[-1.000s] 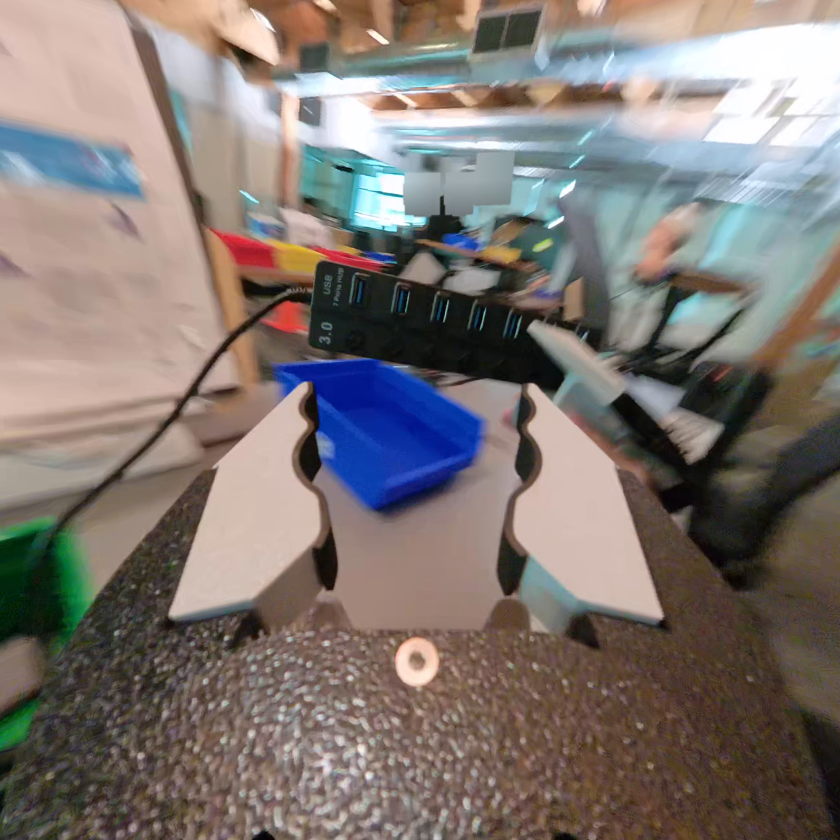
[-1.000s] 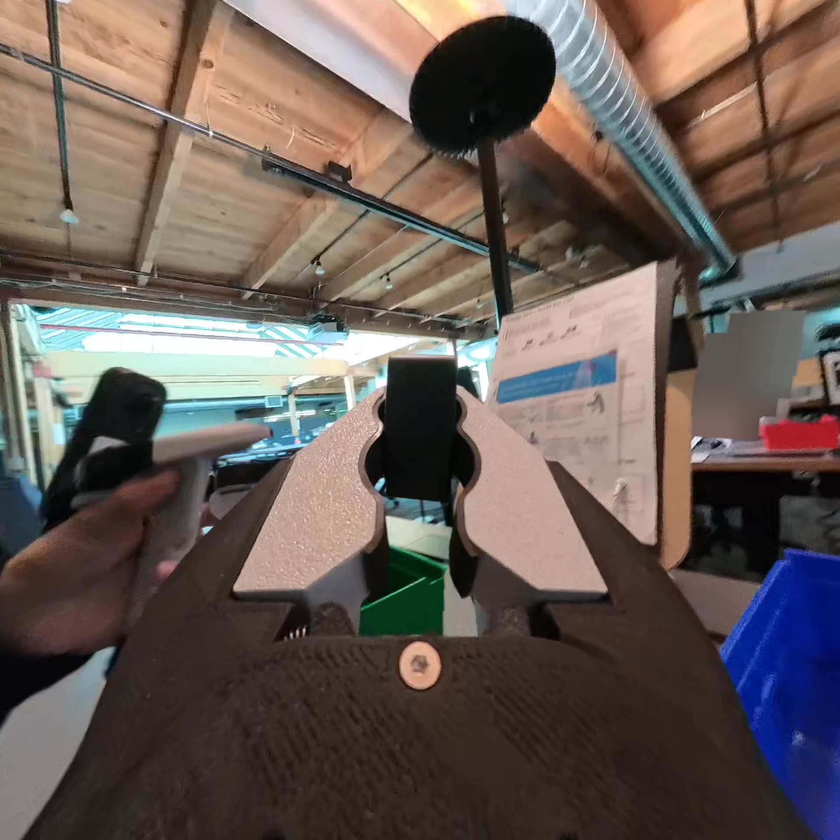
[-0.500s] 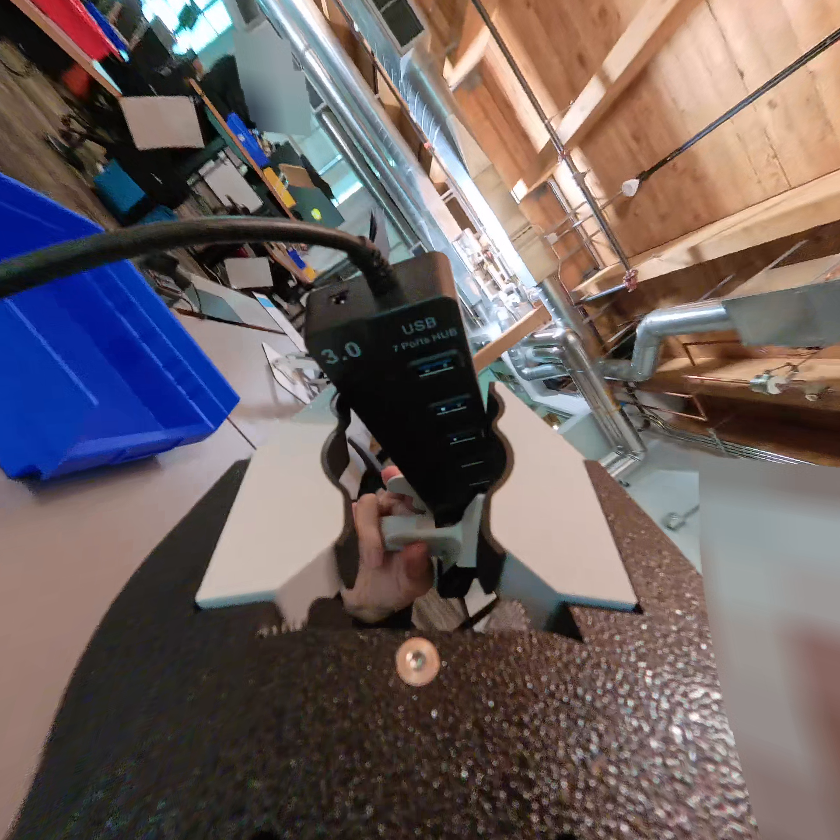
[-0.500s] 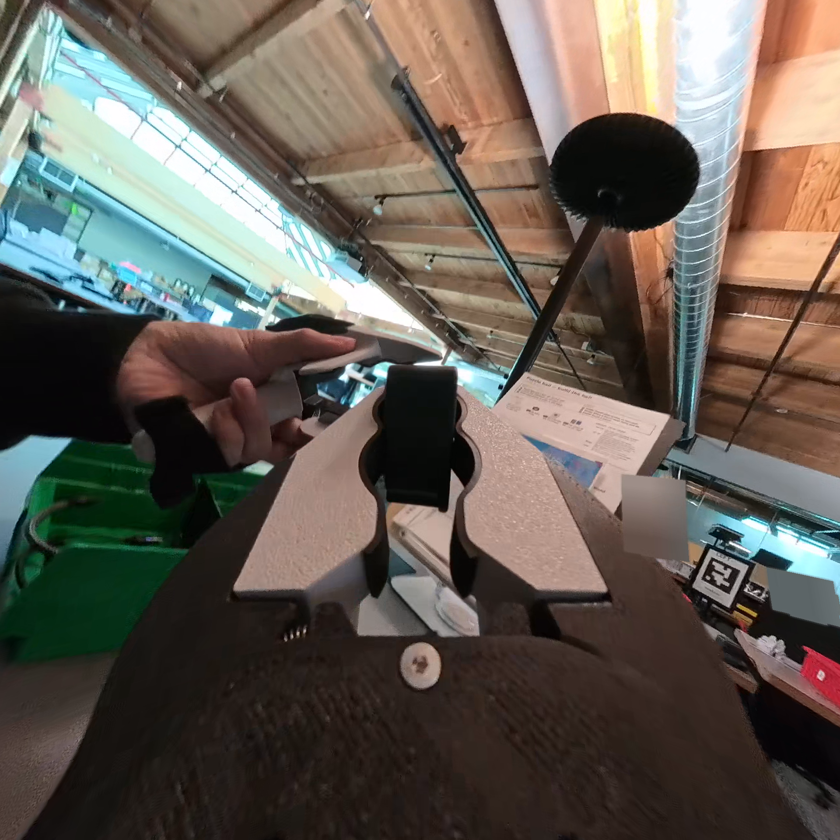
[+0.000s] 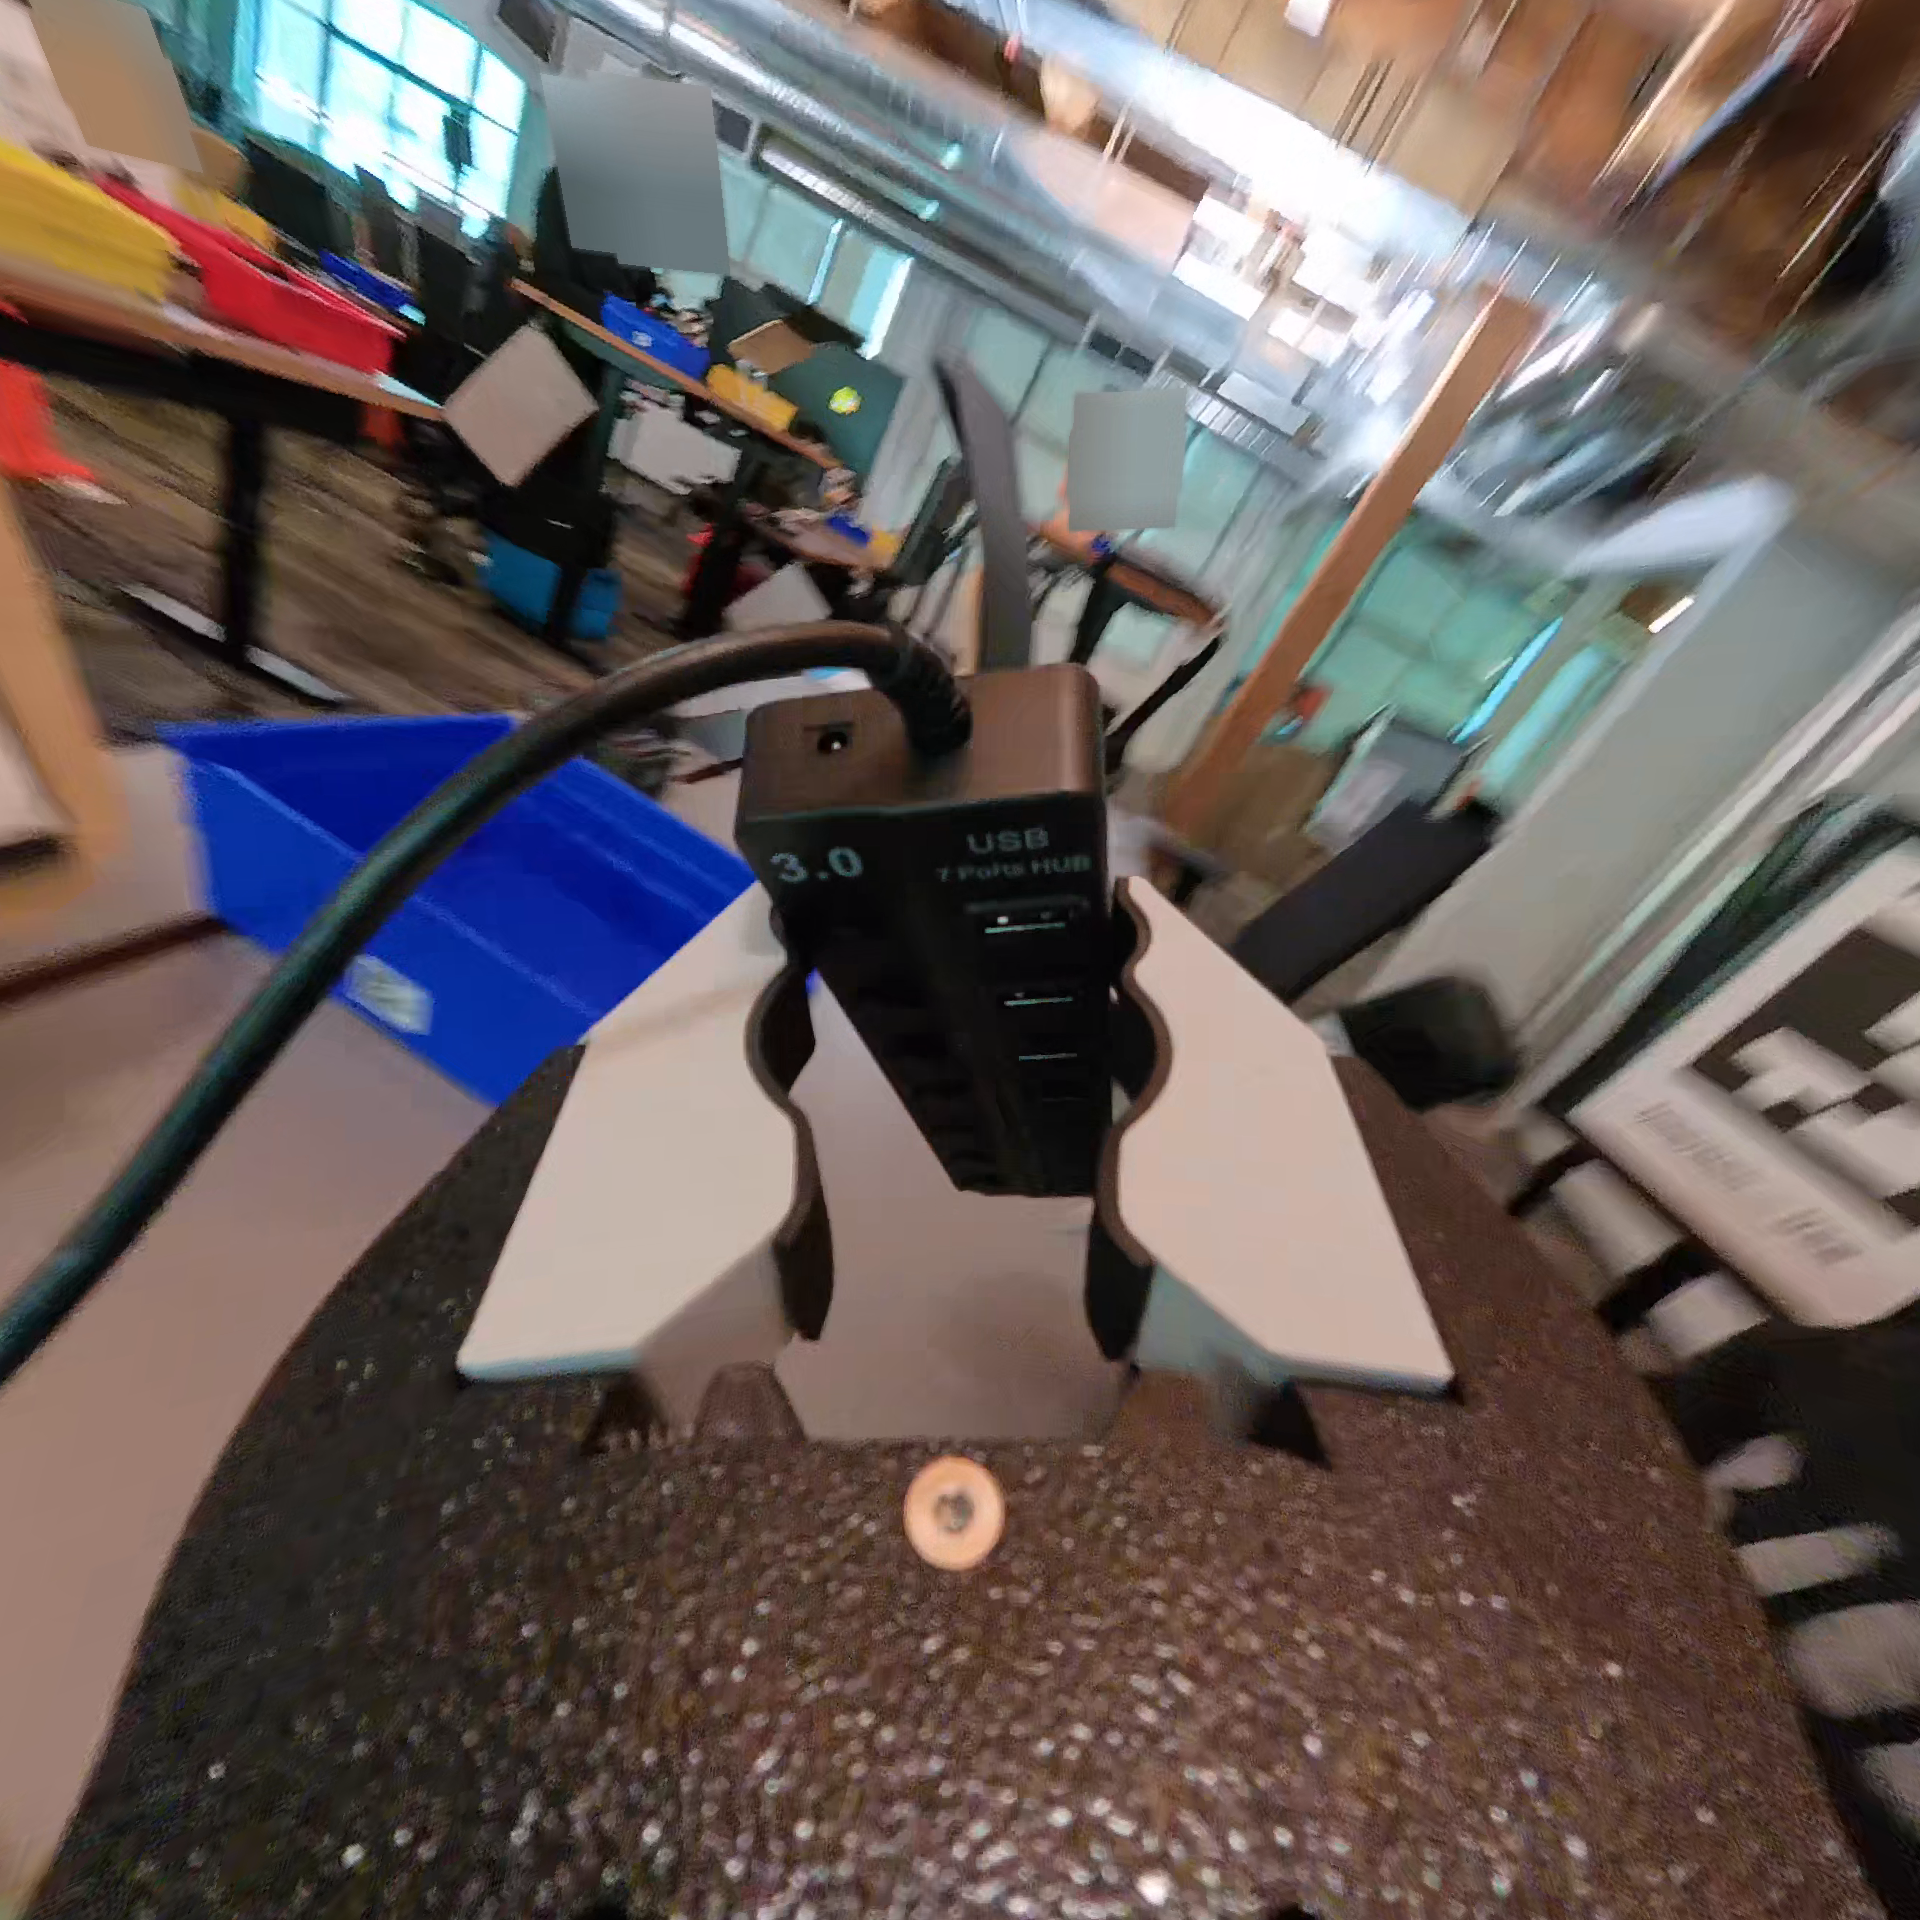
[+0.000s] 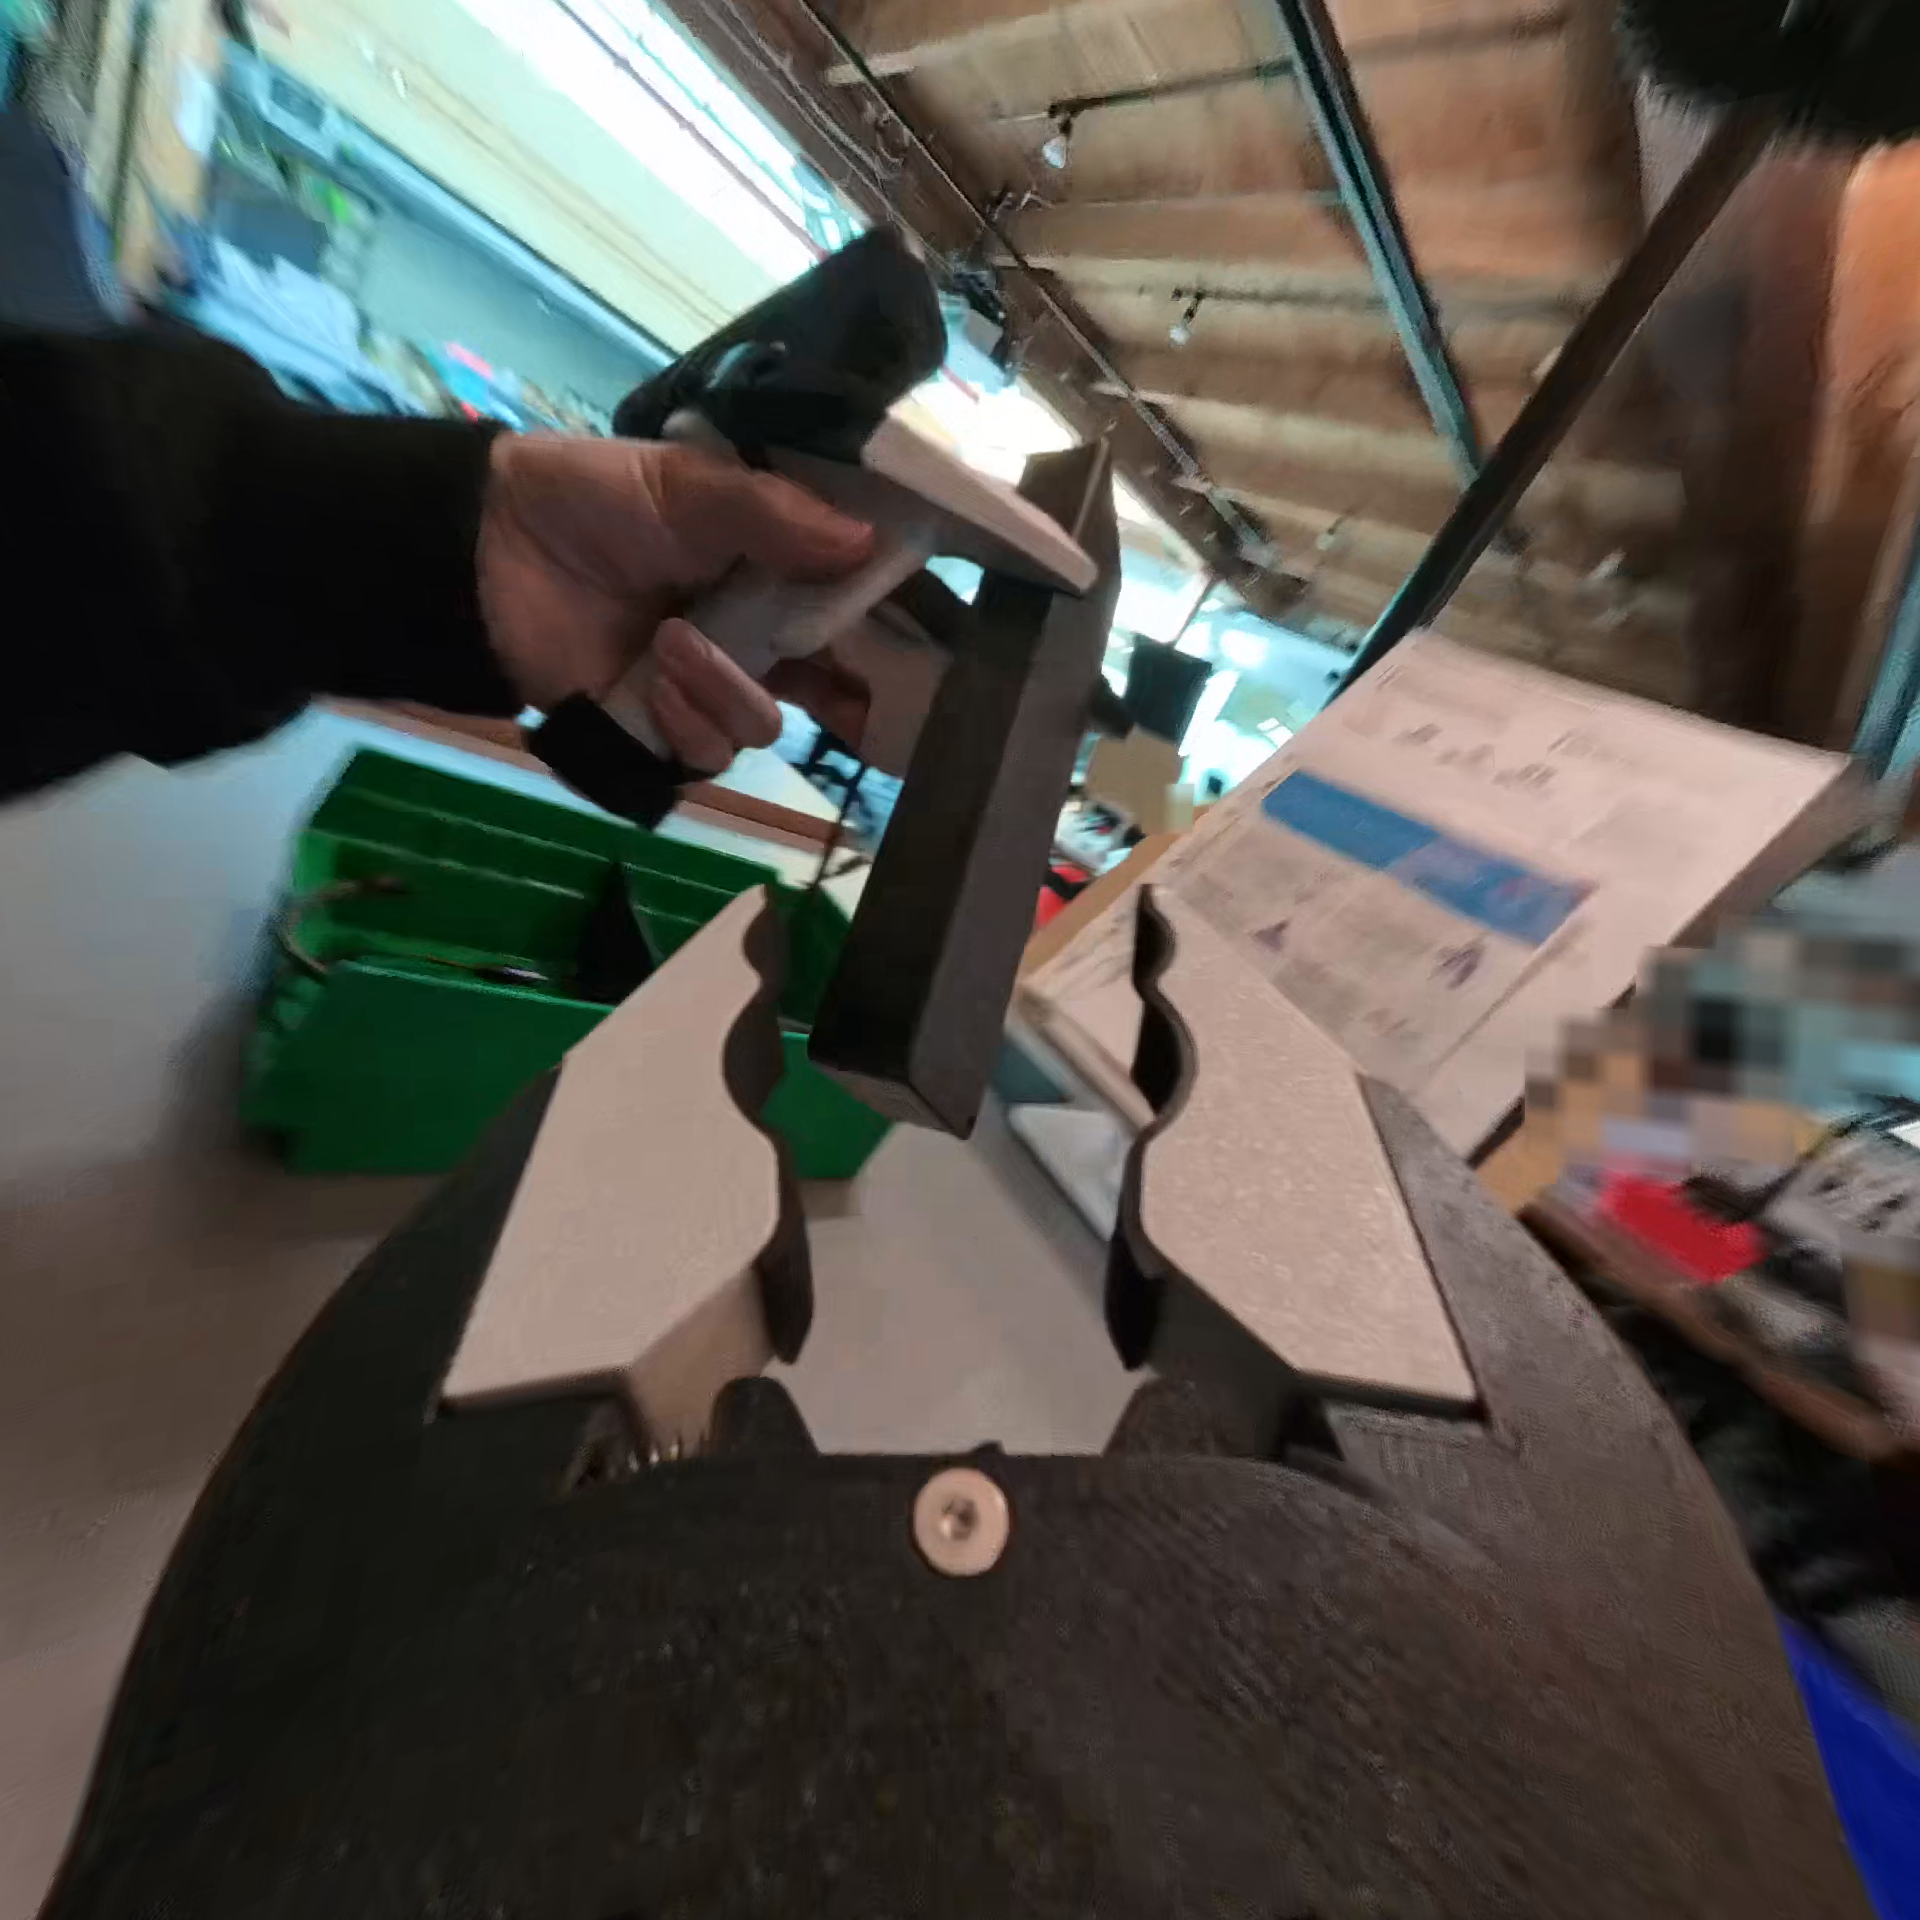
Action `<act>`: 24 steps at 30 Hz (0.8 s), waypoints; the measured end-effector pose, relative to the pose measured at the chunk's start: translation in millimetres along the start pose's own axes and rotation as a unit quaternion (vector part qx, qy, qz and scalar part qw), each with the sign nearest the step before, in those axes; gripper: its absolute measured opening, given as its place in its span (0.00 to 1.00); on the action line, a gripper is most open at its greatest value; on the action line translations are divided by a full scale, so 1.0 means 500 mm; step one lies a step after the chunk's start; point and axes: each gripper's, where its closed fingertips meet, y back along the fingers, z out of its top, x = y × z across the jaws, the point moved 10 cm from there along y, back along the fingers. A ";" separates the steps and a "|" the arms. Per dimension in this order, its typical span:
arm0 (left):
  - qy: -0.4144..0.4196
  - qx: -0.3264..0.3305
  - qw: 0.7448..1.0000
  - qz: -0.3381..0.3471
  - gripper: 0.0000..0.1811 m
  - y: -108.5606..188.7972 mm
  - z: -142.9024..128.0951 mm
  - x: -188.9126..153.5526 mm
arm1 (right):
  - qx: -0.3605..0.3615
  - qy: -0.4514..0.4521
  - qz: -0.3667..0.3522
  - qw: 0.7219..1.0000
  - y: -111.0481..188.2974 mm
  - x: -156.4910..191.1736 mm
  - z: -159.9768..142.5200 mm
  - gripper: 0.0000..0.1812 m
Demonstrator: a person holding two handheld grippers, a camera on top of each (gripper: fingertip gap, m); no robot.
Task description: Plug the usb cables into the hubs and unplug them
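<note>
black usb hub (image 5: 940, 914) stands on end between the grey fingers (image 5: 1231, 1122) of the left claw (image 5: 961, 997), its port face turned toward the camera and its thick black cable (image 5: 343, 925) looping off its top end and away to the left. the left claw looks closed on the hub, though blur makes the contact on the left finger hard to judge. behind it a blue bin (image 5: 468, 883) sits on the pale counter (image 5: 156, 1195), toward its far left part.

in the right wrist view the same hub (image 6: 971, 831) hangs tilted in the air, its upper end pinched in the other claw (image 6: 997, 520), which a hand (image 6: 644, 592) in a dark sleeve holds by a grey handle. the hub's lower end dips just between the tips of the right claw (image 6: 956, 997), whose fingers (image 6: 644, 1143) stand wide apart and touch nothing. a green bin (image 6: 436, 956) sits on the counter (image 6: 125, 1143) behind the left finger, with what look like cables inside it, too blurred to be sure. a printed sheet on a board (image 6: 1455, 883) leans at the right.
</note>
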 end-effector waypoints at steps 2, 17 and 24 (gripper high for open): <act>-0.109 0.040 0.993 0.036 0.29 0.009 0.014 -0.009 | -0.014 -0.113 0.035 0.993 0.007 -0.015 -0.003 0.49; -0.427 0.252 0.856 -0.147 0.30 -0.087 0.028 -0.211 | 0.011 -0.092 0.023 0.995 -0.047 0.040 0.063 0.32; -0.427 0.244 0.862 -0.122 0.30 -0.094 0.009 -0.179 | 0.036 -0.120 0.050 0.991 -0.039 0.021 0.026 0.31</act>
